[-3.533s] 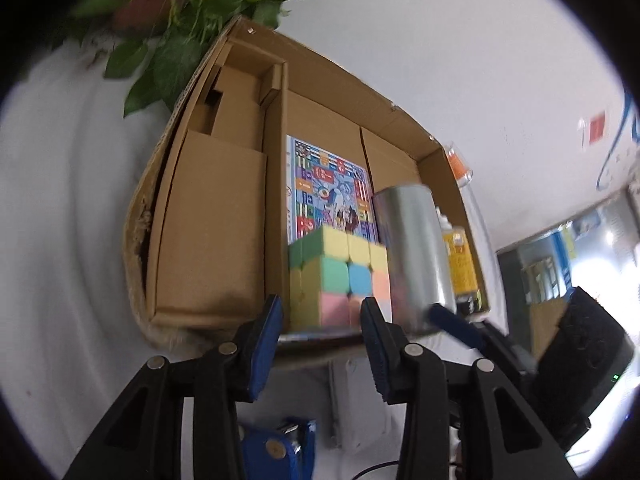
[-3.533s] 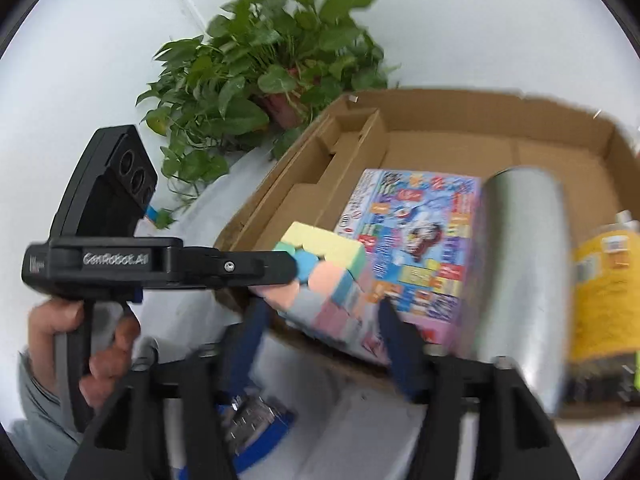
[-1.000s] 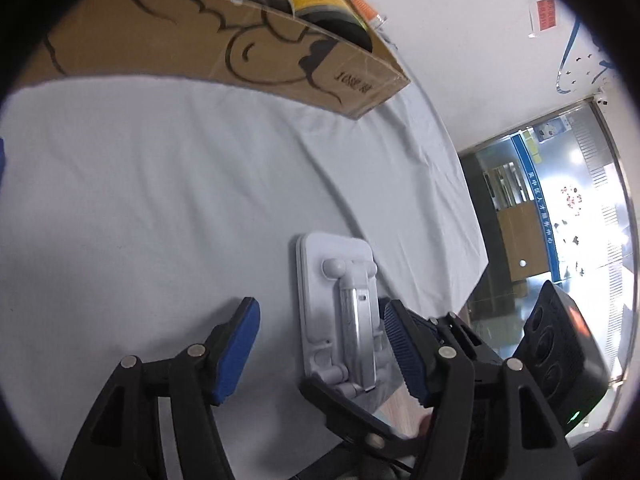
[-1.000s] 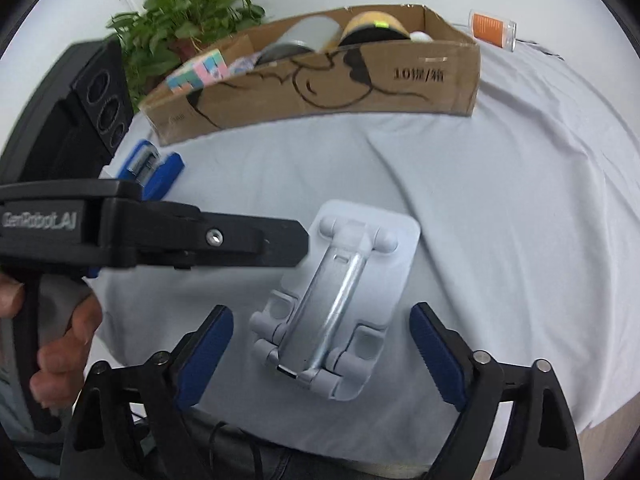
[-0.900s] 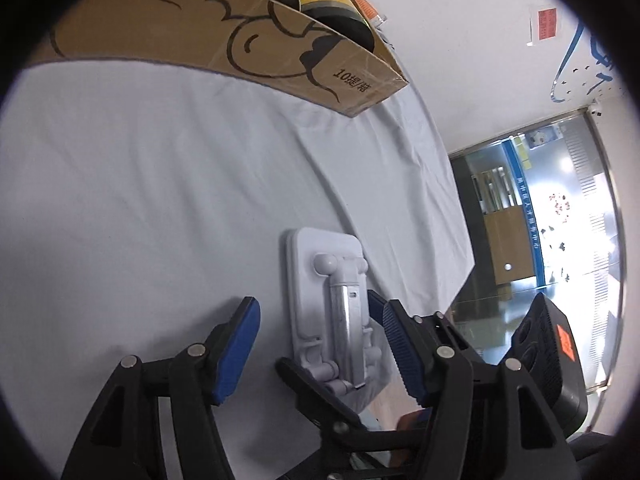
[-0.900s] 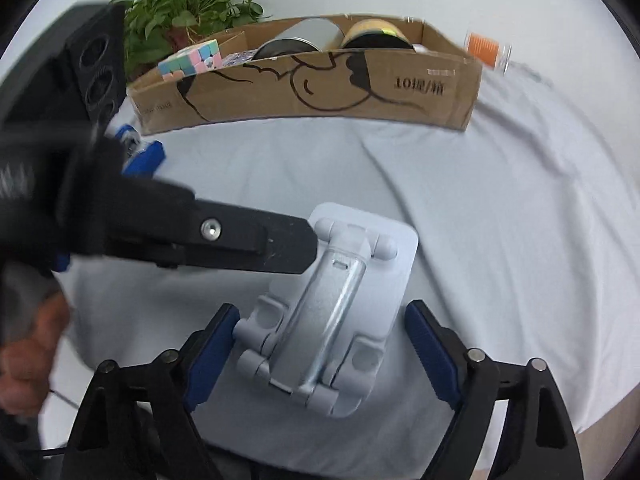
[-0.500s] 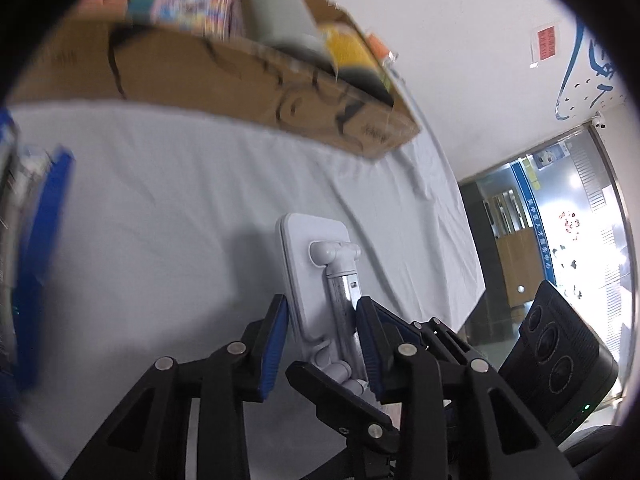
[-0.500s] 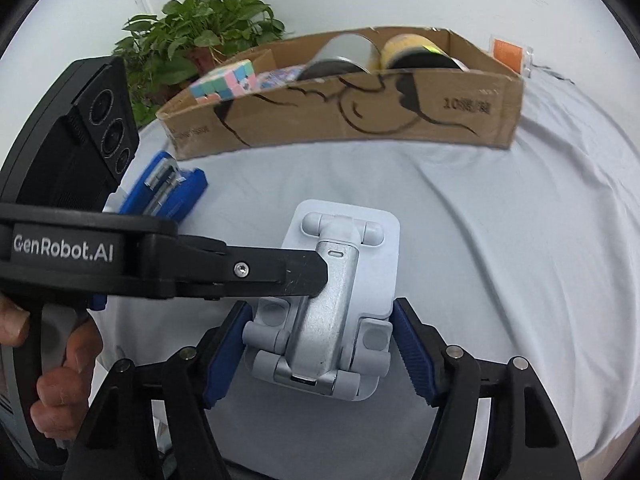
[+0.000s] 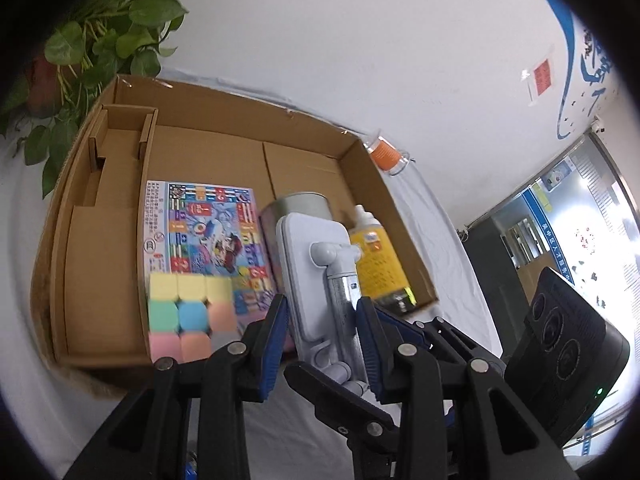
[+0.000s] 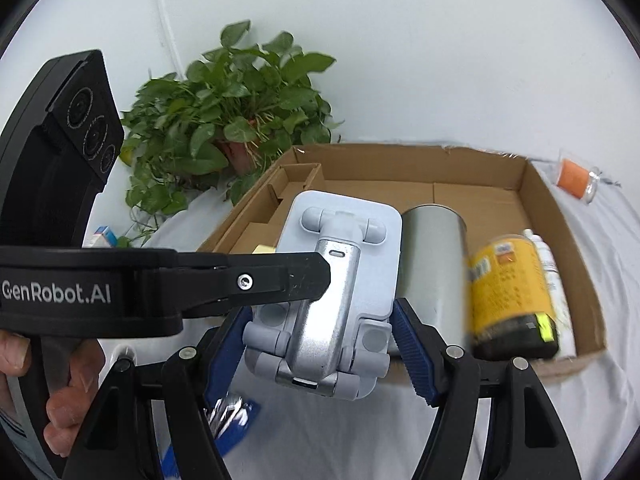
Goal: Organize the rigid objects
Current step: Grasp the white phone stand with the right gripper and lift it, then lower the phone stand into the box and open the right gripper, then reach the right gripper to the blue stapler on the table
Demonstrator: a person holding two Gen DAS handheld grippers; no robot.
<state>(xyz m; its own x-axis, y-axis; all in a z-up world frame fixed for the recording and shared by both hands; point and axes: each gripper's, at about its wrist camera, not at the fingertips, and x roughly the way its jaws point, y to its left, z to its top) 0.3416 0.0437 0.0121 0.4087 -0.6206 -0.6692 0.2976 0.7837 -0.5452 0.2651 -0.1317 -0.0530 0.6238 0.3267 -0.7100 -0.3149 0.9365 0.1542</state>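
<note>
Phone stand (image 10: 340, 280) lifted off white tablecloth (image 10: 580, 420), cardboard box (image 9: 384, 184) ahead, white wall

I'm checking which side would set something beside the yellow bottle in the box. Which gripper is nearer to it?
Right, narrowly. The right gripper sits just short of the yellow bottle, gripping the phone stand; the left gripper grips the stand from its far side.

My phone stand (image 10: 340, 280) hides much of the silver can (image 10: 434, 264) and the puzzle box (image 9: 200, 232); the yellow bottle (image 10: 508, 288) and cube (image 9: 188, 316) blur, label unreadable.
</note>
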